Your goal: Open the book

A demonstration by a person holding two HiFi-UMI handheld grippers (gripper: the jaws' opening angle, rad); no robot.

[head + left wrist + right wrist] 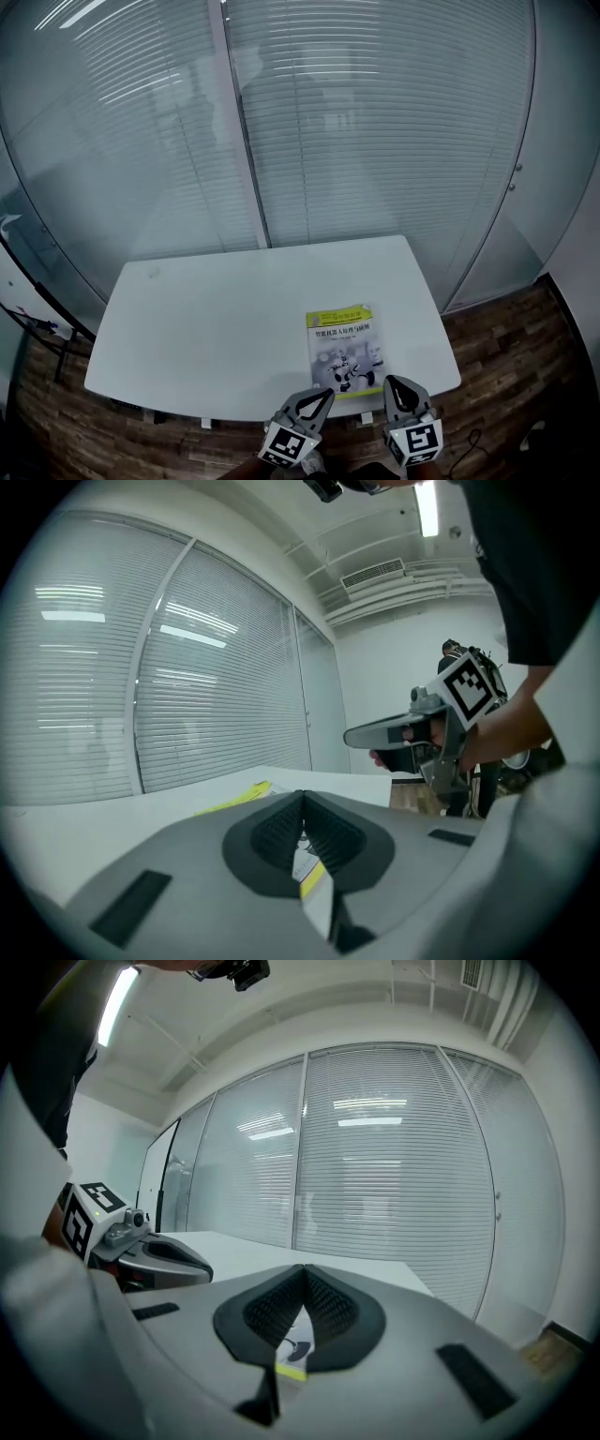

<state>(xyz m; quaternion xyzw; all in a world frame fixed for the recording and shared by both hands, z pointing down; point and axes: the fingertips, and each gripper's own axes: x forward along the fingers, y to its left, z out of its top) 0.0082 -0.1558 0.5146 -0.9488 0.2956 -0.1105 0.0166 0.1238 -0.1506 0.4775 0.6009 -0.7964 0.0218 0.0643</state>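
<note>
Left gripper (323, 396) and right gripper (392, 384) sit bottom-centre in the head view, flanking the near end of the closed book (344, 349), which lies lengthwise up-frame on the table (216, 319). Each gripper view shows me jaws pressed together, empty, book just ahead.

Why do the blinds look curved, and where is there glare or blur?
Head view: the wide lens bows the blinds; the book looks sharp. Left gripper view: dark rounded corners, glaring lamp reflections. Right gripper view: the same.
</note>
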